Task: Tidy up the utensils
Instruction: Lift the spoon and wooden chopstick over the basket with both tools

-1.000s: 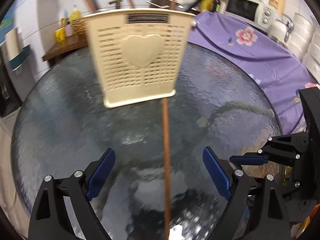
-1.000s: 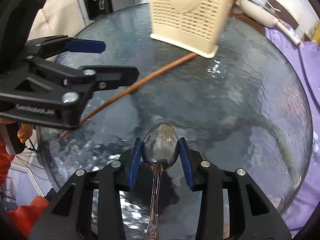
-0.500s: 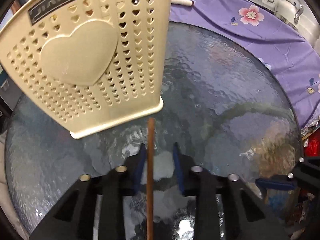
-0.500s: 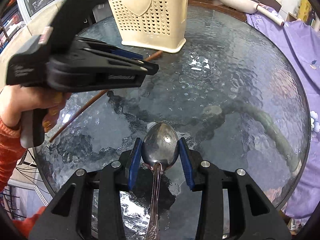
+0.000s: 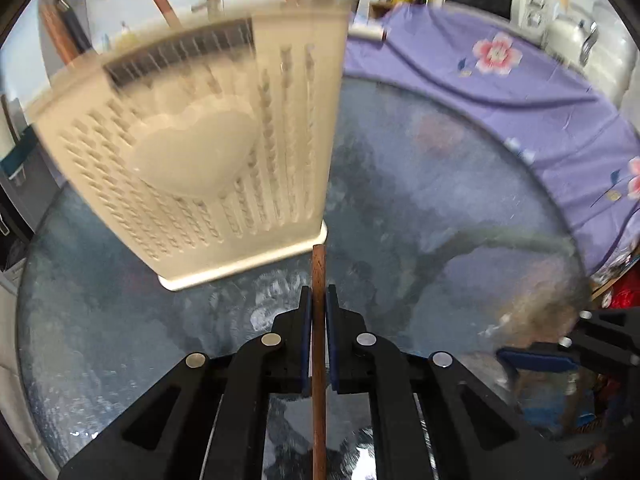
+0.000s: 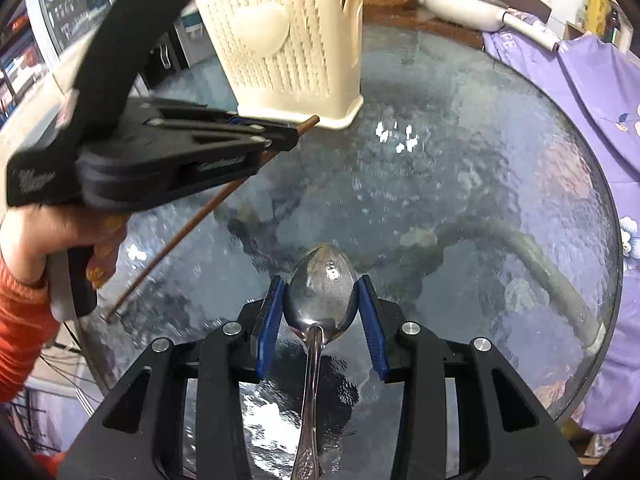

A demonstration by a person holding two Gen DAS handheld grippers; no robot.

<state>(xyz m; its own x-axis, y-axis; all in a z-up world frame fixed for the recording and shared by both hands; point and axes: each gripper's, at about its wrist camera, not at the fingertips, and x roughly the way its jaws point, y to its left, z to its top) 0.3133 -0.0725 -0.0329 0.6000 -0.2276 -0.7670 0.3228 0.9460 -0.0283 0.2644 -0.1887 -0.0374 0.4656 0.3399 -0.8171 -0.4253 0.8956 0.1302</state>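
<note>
Left gripper (image 5: 319,308) is clamped on a brown wooden chopstick (image 5: 319,360); both blue pads press the stick from either side, and the stick runs straight back toward the camera between the black arms. Its far tip pokes just past the fingertips and sits right at the near right corner of the cream utensil basket (image 5: 192,160); contact between tip and basket base cannot be told from the left wrist view. In the right wrist view the chopstick (image 6: 200,216) appears as a long diagonal, far end by the basket foot, near end low at the left over the table edge. The basket is perforated, with a raised heart on its front face and a dark label strip near the rim; it stands on the round textured glass table (image 5: 420,208), at the far left of it. Brown handles rise out of its top. Motion blur smears the basket in the left view. Right gripper (image 6: 320,304) grips a metal spoon (image 6: 322,292) by the bowl, pads against both bowl edges, bowl up, patterned handle trailing toward the camera. The spoon is above the near middle of the table, well apart from the basket. A purple floral cloth (image 5: 520,92) lies to the right.
</note>
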